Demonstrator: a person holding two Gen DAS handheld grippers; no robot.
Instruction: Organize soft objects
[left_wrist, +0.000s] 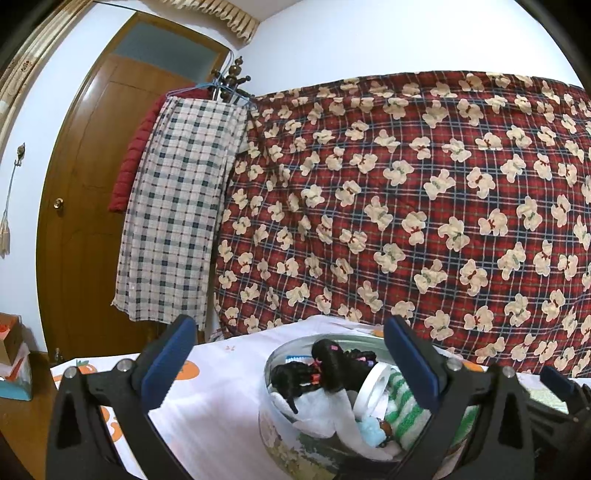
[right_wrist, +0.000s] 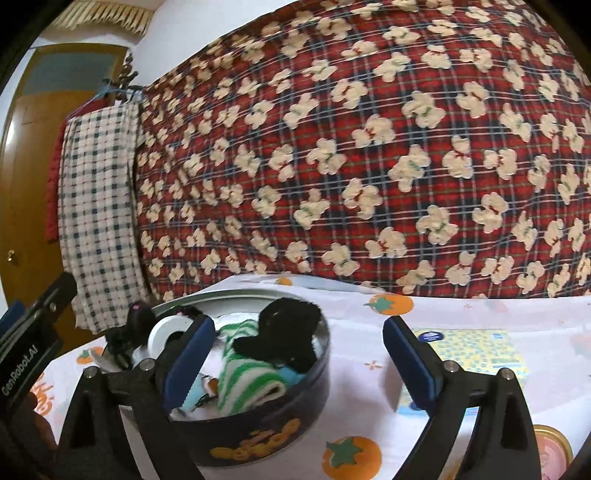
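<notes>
Left claw: my left gripper (left_wrist: 291, 373) is hanging spread wide over the tin, gripping nothing.
Right claw: my right gripper (right_wrist: 299, 363) is gaping at the rim, empty.
Soft objects: a green-striped towel (right_wrist: 242, 380) and black plush (right_wrist: 286, 332) are lying inside the round tin (right_wrist: 273, 435) on the orange-print cloth (right_wrist: 369, 406).

Big red plaid quilt (left_wrist: 406, 192) covered in cream teddy bears fills most of the background, draped over something tall. Just left of it a checked cloth (left_wrist: 177, 206) hangs off a blue hanger, with a red padded jacket (left_wrist: 135, 147) tucked behind it. Wooden door (left_wrist: 88, 184) with a brass knob sits further left. The worktop has a white cloth (right_wrist: 369, 406) printed with orange persimmons. On it, off to the right, there's a yellow-patterned tissue pack (right_wrist: 476, 350), and a gold-rimmed lid (right_wrist: 554, 454) shows near the bottom corner. Cardboard boxes (left_wrist: 13, 354) are stacked at the far left edge.
</notes>
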